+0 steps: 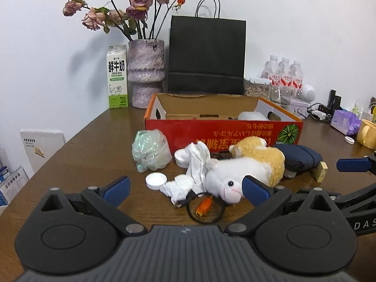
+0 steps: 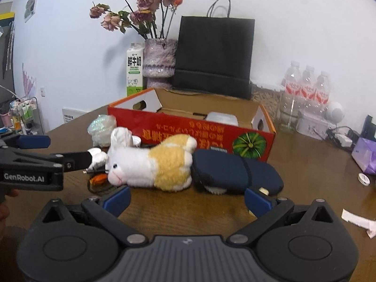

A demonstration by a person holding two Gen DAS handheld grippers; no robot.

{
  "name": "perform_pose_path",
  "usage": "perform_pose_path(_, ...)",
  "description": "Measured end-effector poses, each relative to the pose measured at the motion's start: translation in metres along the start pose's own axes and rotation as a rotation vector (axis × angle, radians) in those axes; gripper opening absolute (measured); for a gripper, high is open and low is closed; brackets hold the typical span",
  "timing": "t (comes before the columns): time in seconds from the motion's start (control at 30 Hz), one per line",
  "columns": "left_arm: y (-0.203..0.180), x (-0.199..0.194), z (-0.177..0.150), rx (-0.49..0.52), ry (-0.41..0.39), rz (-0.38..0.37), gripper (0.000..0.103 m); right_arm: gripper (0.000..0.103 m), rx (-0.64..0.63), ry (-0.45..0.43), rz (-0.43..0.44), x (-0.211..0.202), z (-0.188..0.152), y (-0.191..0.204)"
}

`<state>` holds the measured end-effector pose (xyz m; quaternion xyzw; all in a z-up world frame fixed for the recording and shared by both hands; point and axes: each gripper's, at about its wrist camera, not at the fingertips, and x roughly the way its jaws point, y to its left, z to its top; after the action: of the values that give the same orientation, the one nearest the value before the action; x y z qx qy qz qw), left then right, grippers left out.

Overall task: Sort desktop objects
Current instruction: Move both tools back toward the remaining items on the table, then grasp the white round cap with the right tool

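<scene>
A white and yellow plush toy lies on the brown table in front of an open red cardboard box. Left of it are crumpled white tissue, a white lid and a glittery plastic bag. A black ring around an orange scrap lies nearest me. A navy pouch rests to the right of the plush. My left gripper is open, just short of the ring and the plush's head. My right gripper is open in front of the plush and pouch.
Behind the box stand a vase of dried roses, a milk carton, a black paper bag and water bottles. A yellow mug and a purple pack sit at the right. A small wooden block lies by the pouch.
</scene>
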<state>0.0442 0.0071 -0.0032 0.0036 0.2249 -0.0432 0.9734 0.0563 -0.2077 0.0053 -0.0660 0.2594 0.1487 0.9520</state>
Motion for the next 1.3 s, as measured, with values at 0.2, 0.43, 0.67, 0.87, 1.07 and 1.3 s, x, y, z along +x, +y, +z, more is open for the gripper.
perform_pose_path(0.2, 0.000, 0.001, -0.006, 0.010, 0.021, 0.002, 0.103, 0.103, 0.015, 0.027, -0.021, -0.001, -0.012, -0.005)
perform_pose_path(0.43, -0.002, 0.004, -0.011, 0.024, 0.051, 0.005, 0.103, 0.103, 0.035, 0.059, -0.039, -0.001, -0.024, -0.012)
perform_pose_path(0.67, -0.002, 0.010, -0.015, 0.031, 0.087, 0.013, 0.103, 0.103, 0.036, 0.093, -0.047, 0.006, -0.030, -0.012)
perform_pose_path(0.87, -0.002, 0.013, -0.017, 0.037, 0.093, 0.018, 0.103, 0.103, 0.053, 0.099, -0.062, 0.008, -0.031, -0.014)
perform_pose_path(1.07, -0.004, 0.016, -0.017, 0.042, 0.106, 0.030, 0.103, 0.103, 0.052, 0.112, -0.073, 0.010, -0.031, -0.014)
perform_pose_path(1.3, -0.007, 0.016, -0.017, 0.060, 0.103, 0.033, 0.103, 0.102, 0.043, 0.123, -0.078, 0.013, -0.031, -0.011)
